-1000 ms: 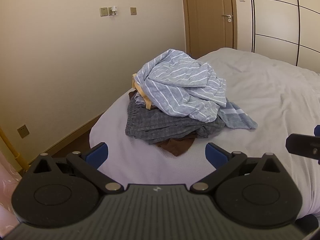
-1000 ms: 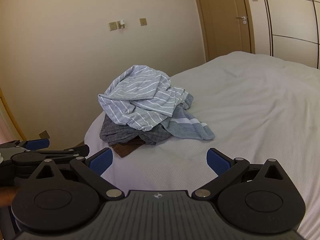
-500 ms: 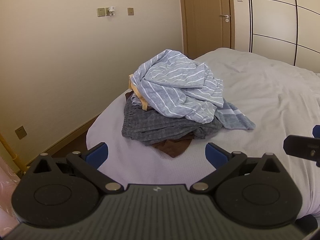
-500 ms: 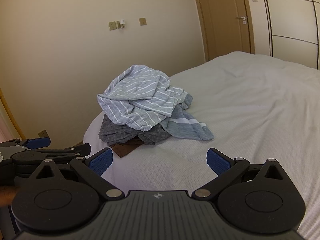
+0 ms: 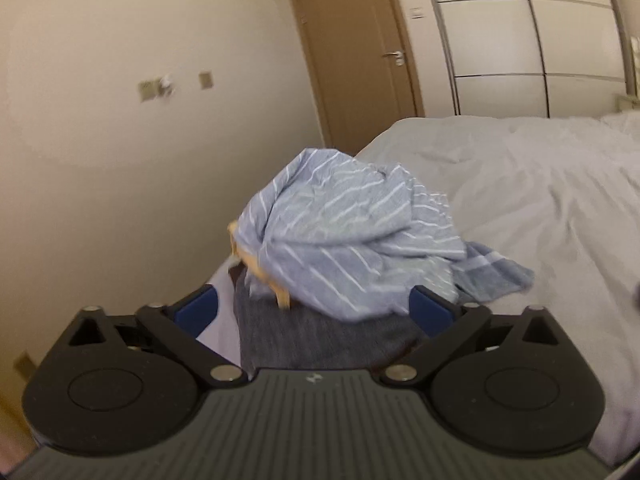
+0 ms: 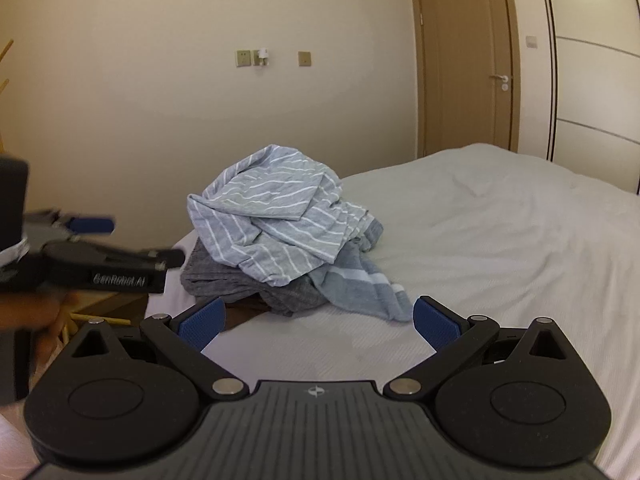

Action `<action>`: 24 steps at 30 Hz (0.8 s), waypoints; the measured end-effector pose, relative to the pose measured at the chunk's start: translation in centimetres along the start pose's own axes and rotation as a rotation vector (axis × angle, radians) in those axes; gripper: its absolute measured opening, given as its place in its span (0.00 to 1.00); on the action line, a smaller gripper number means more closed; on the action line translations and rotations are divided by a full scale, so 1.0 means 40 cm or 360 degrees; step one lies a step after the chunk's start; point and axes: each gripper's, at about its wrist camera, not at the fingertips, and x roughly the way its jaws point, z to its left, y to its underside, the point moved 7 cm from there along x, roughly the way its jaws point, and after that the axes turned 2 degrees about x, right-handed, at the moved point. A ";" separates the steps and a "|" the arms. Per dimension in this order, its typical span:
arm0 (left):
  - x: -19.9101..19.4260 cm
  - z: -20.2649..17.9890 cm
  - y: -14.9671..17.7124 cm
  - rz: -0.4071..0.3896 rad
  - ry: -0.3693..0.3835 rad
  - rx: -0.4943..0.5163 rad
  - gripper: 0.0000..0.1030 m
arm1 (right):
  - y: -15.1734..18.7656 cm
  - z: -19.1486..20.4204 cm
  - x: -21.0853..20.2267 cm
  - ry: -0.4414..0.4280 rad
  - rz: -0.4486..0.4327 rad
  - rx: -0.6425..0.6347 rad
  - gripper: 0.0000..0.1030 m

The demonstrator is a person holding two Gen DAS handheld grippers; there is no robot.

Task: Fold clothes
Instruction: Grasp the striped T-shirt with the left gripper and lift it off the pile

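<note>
A heap of clothes lies at the corner of the white bed [image 5: 540, 200]. On top is a crumpled light-blue striped shirt [image 5: 344, 240], with a yellow-edged piece [image 5: 256, 264] and a dark grey garment [image 5: 320, 340] under it. My left gripper [image 5: 314, 312] is right at the heap; its jaws are closing, wide apart, with the grey garment between the pads and no visible press. In the right wrist view the striped shirt [image 6: 276, 216] sits ahead, and the left gripper [image 6: 140, 240] reaches in from the left. My right gripper [image 6: 316, 320] is open over bare sheet, short of the heap.
A blue-grey garment with a white band [image 6: 360, 284] trails off the heap to the right, and a brown piece [image 6: 240, 316] peeks out below. A beige wall stands behind, with a wooden door [image 6: 464, 60] and wardrobe panels [image 5: 520, 40]. The bed edge drops off on the left.
The left gripper has moved forward up to the heap and rolled a little; the grey garment now lies between its jaws. The right gripper has stayed put.
</note>
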 end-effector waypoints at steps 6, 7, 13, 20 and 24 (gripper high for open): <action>0.114 0.013 -0.034 0.0040 0.0031 0.0093 0.82 | 0.004 -0.018 0.041 0.0016 0.0007 -0.0057 0.99; 0.130 0.013 -0.038 0.0051 0.0032 0.0127 0.82 | 0.006 -0.019 0.051 0.0015 0.0008 -0.0079 0.99; 0.221 0.017 -0.017 0.0178 0.0116 0.0246 0.52 | -0.004 -0.014 0.118 -0.0003 0.0038 -0.0213 0.96; 0.194 0.009 -0.079 0.0095 0.0195 0.0267 0.05 | -0.011 -0.011 0.157 -0.0059 0.0035 -0.0269 0.81; 0.099 -0.003 -0.213 -0.0091 0.0335 0.0231 0.04 | -0.007 -0.016 0.175 -0.0071 0.0054 -0.0280 0.62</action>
